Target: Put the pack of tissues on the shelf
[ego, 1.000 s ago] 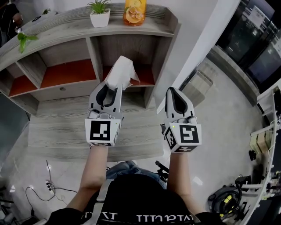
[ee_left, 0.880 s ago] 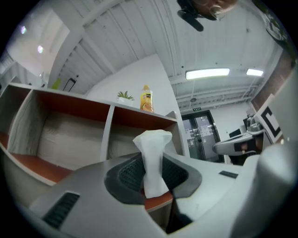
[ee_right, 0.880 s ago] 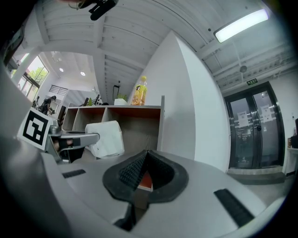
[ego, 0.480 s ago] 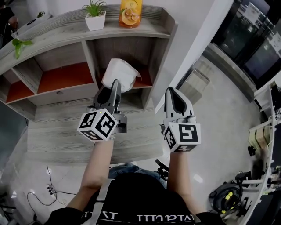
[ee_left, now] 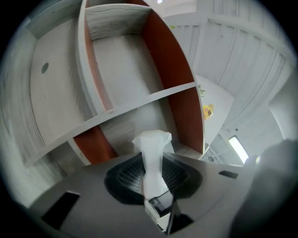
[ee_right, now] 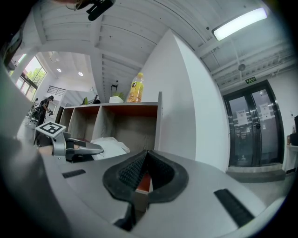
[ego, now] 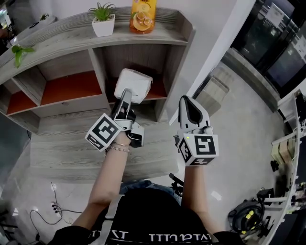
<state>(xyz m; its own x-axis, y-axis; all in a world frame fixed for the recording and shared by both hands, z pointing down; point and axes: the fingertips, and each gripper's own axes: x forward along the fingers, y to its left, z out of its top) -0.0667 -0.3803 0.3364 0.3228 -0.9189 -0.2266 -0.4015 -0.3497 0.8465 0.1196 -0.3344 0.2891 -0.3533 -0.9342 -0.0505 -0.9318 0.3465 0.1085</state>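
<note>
While the fingers (ee_left: pixel 123 174) of the left gripper (ego: pixel 125 97) pinch the pack of tissues (ego: pixel 134 84) at its near end, the pack hangs at the mouth of the right compartment of the shelf (ego: pixel 67 36), over the orange floor; contact there cannot be told. Right of it, the right gripper (ego: pixel 186 99) hovers, fingers together and empty. Far on the shelf top stand a potted plant (ego: pixel 103 21) and an orange bottle (ego: pixel 142 14).

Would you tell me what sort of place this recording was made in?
Probably an office or lab: glass double doors under an exit sign, a ceiling strip light, and a shelf holding a potted plant.
</note>
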